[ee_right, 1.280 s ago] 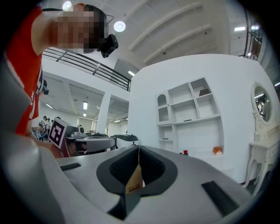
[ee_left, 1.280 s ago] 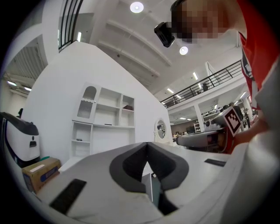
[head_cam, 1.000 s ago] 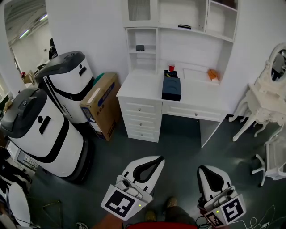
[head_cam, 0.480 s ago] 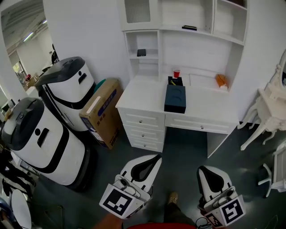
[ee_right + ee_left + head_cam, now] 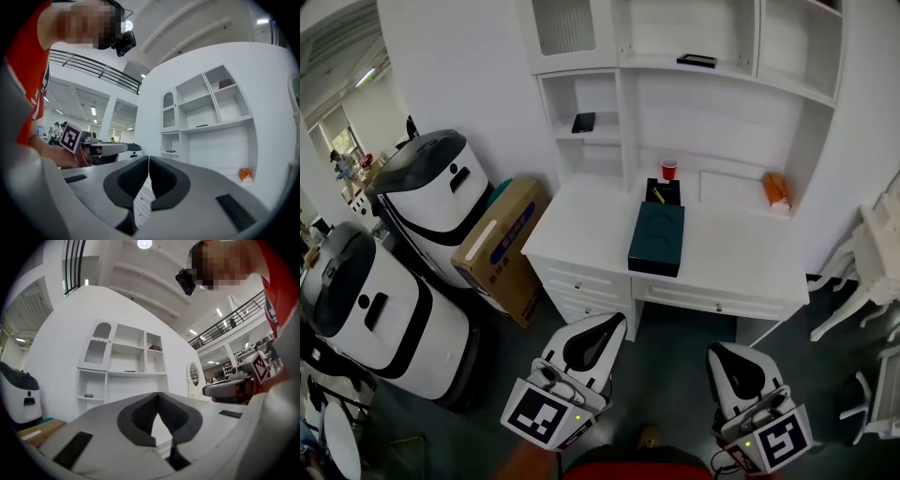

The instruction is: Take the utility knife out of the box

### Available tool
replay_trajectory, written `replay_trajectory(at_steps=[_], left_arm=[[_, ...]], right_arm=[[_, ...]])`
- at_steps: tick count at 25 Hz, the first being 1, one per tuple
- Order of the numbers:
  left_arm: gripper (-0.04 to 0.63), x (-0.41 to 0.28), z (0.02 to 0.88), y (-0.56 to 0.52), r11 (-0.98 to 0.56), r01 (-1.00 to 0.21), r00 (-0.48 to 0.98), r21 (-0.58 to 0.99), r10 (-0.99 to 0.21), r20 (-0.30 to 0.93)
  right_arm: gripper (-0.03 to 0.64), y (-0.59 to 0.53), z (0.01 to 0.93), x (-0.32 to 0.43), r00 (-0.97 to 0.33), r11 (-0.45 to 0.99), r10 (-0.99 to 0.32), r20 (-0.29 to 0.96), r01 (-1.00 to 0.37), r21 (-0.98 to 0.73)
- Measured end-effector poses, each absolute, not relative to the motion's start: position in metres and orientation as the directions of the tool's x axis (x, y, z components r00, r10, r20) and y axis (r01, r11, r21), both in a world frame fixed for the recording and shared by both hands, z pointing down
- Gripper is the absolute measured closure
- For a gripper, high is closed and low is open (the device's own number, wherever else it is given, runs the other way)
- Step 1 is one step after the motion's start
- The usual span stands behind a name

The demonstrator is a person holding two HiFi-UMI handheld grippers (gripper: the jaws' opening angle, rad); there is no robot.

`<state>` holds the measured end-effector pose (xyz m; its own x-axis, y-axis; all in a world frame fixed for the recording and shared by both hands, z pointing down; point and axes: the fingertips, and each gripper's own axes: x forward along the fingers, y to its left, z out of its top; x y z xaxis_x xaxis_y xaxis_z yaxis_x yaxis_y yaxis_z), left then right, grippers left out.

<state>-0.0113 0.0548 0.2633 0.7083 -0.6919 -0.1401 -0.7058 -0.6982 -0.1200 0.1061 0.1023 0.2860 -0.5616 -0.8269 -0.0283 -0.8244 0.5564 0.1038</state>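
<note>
Well ahead of both jaws lies the box (image 5: pixel 656 240)

White-and-black left tool (image 5: pixel 612 324), right tool (image 5: pixel 724 352), red shirt (image 5: pixel 639 472)

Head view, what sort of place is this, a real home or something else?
Probably a mock home corner staged inside a large lab or workshop hall. A white desk with shelves stands beside rounded white-and-black machines and a brown cardboard box. The right gripper view shows a railed mezzanine beyond.

Lab hall — robots (image 5: pixel 431 202), desk (image 5: pixel 581 225).
</note>
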Motion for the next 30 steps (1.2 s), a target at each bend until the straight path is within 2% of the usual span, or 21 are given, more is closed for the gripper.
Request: replay_trajectory(at_steps=[3,10,16,19,24,30], left_arm=[[0.588,0.0,0.263,0.027,-0.687,-0.717,0.697,-0.121,-0.704,-0.137],[0.588,0.019,0.262,-0.04,-0.684,-0.717,0.697,-0.136,-0.706,-0.126],[0.588,0.032,0.272,-0.115,-0.703,-0.697,0.717,-0.145,-0.685,-0.128],[0.588,0.036,0.28,-0.156,-0.726,-0.676,0.736,-0.127,-0.671,-0.084],[0.588,0.036,0.29,-0.226,-0.76,-0.643,0.765,-0.092,-0.644,-0.024],[0.588,0.035,0.303,-0.297,-0.782,-0.62,0.784,-0.062,-0.621,-0.006]], right_arm=[[0.609,0.069,0.278,0.116,-0.556,0.551,-0.83,-0.055,-0.83,0.087],[0.609,0.001,0.281,0.124,-0.601,0.593,-0.799,-0.022,-0.793,0.14],[0.609,-0.076,0.28,0.135,-0.554,0.546,-0.831,-0.046,-0.83,0.114],[0.609,-0.121,0.279,0.136,-0.536,0.529,-0.843,-0.04,-0.841,0.114],[0.609,-0.201,0.278,0.133,-0.505,0.499,-0.863,-0.02,-0.858,0.123],[0.597,-0.279,0.289,0.123,-0.482,0.483,-0.875,0.042,-0.866,0.128]])
